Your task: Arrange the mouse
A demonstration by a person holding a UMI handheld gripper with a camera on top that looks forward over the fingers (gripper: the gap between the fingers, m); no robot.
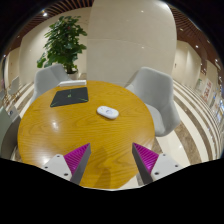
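A white computer mouse [107, 112] lies on the round wooden table [60, 135], well beyond my fingers and a little to the right of the table's middle. A dark mouse pad [69, 96] lies at the table's far left side, apart from the mouse. My gripper [111, 158] is open and empty over the near part of the table; its magenta pads [76, 157] stand wide apart with only bare wood between them.
Two white chairs stand at the table: one at the far left [47, 78] and one at the right [155, 92]. A green potted plant [63, 42] and a wide white column [117, 35] stand behind.
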